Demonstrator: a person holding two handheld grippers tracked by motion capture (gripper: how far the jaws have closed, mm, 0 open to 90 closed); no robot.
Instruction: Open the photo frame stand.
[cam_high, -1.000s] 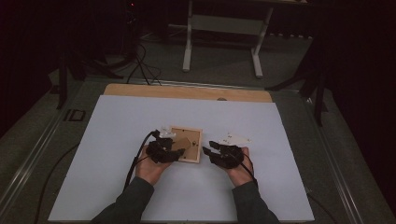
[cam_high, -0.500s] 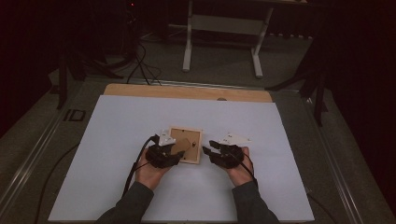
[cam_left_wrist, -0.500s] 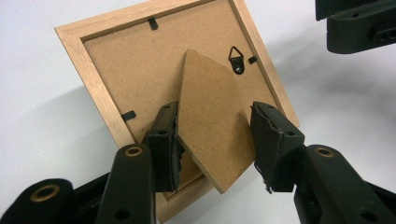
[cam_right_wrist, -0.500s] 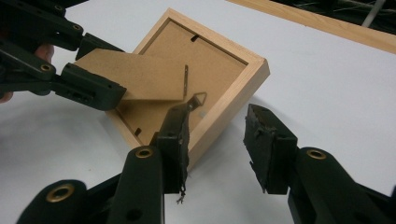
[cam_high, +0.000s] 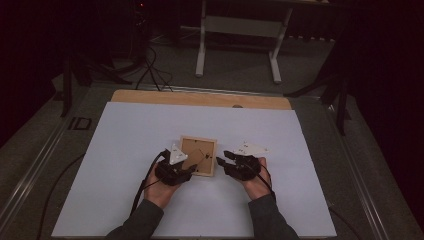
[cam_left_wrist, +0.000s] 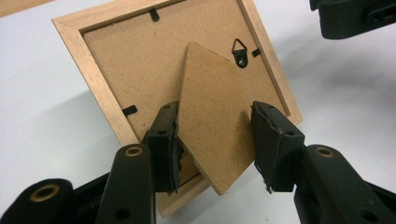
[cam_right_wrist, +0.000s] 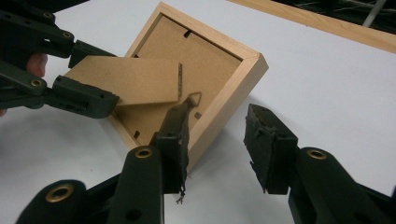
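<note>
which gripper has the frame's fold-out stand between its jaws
The left gripper: its jaws straddle the cardboard stand on the picture frame. The right gripper straddles the frame's wooden edge.

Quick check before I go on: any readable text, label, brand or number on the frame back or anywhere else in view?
None readable.
Wooden picture frame's brown fibreboard back and its fold-out stand flap: blank, no print or sticker.
Dark sign-like mark on the floor left of the white table sheet: too small and dim to read.
</note>
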